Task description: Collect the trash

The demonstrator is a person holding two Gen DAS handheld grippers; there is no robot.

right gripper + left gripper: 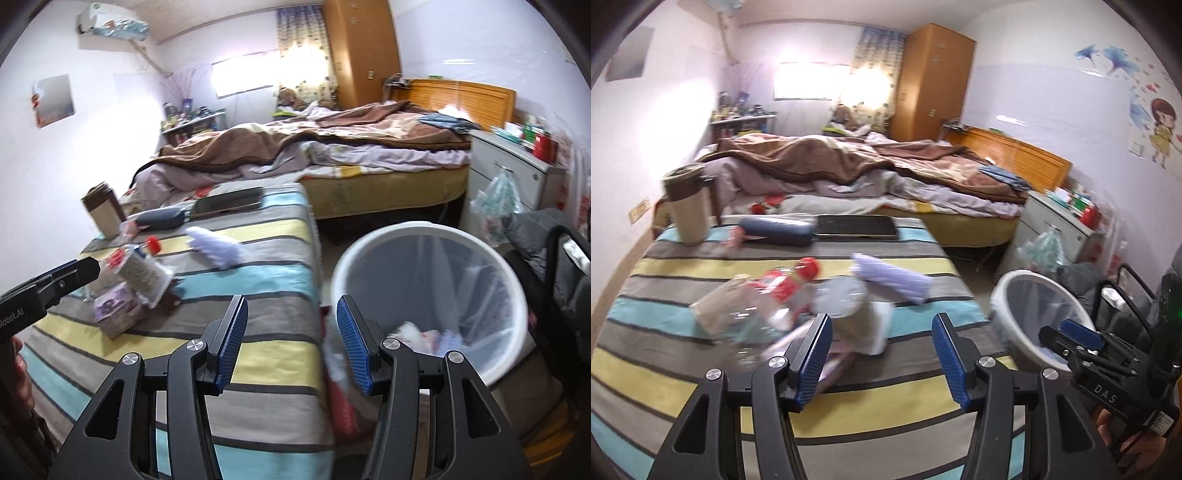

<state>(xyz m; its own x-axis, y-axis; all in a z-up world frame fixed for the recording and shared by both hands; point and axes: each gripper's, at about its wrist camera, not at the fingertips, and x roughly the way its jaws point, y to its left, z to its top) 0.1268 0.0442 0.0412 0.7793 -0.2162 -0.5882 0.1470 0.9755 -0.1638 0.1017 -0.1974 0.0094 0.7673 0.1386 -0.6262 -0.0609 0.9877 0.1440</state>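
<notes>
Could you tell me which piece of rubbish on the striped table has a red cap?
The clear plastic bottle lying on its side: it alone has a red cap and label. The lilac wrapper beside it and the roll have neither.

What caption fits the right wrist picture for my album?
Open right hand-held gripper hovers between the striped table and the white trash bin.

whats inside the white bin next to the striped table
The white bin has a clear liner and holds a few crumpled white and pale wrappers at the bottom. The right gripper covers its near edge, so anything there is hidden.
</notes>
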